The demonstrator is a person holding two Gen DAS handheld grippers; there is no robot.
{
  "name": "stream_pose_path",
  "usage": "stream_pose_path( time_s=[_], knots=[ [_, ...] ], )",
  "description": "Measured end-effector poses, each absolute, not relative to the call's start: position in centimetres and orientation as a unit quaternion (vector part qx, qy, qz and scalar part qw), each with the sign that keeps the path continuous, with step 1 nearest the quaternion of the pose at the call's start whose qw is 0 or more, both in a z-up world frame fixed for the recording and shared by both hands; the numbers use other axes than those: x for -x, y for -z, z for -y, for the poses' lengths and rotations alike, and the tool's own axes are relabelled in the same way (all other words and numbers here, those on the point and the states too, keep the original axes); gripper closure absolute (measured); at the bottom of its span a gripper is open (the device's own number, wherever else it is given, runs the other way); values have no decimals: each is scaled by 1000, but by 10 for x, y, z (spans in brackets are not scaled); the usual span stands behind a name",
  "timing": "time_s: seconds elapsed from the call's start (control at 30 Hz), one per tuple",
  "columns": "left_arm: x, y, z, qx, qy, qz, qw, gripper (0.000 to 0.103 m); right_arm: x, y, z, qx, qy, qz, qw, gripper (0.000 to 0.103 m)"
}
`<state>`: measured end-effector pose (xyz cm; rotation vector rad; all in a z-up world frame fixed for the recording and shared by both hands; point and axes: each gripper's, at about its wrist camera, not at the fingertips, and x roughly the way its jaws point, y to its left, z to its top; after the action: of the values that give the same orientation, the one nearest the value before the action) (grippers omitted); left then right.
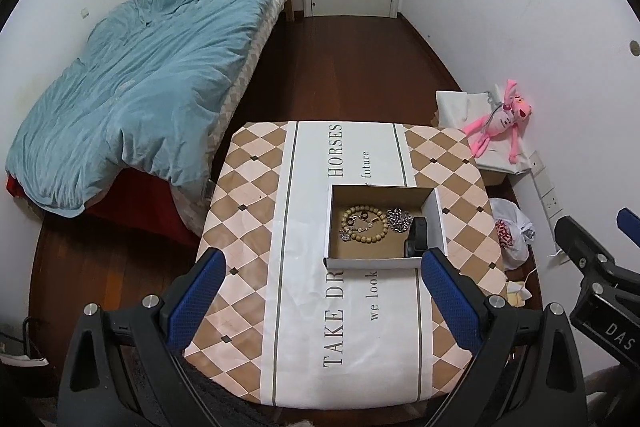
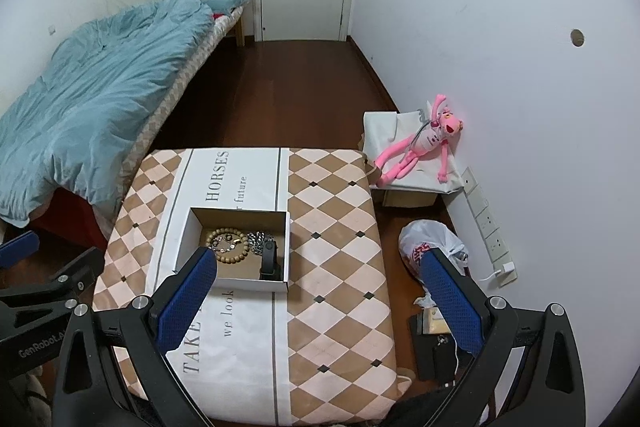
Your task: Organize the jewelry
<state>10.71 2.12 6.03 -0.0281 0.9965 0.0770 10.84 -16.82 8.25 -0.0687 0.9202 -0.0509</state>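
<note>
Cardboard box (image 1: 434,223), white outside and brown inside, sits open-topped on the checked table (image 1: 256,211). It holds a wooden bead bracelet (image 1: 362,227), a silver chain (image 1: 398,219) beside it, and a black item (image 1: 416,237) against the right wall. Left claw (image 1: 320,297) and right claw (image 2: 316,297) both hover above the table, spread wide and empty. Judgement: everything appears boxed; any further pick should descend vertically, clear of the walls, taking one piece without snagging the chain.
</note>
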Motion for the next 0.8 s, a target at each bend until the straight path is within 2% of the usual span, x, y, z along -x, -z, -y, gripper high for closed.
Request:
stream_pose_path(
  time_s=[0.8],
  knots=[
    [-120,-52,-24,13,-38,-487,872,3,-122,-65,169,35,21,-474,880,0]
  ],
)
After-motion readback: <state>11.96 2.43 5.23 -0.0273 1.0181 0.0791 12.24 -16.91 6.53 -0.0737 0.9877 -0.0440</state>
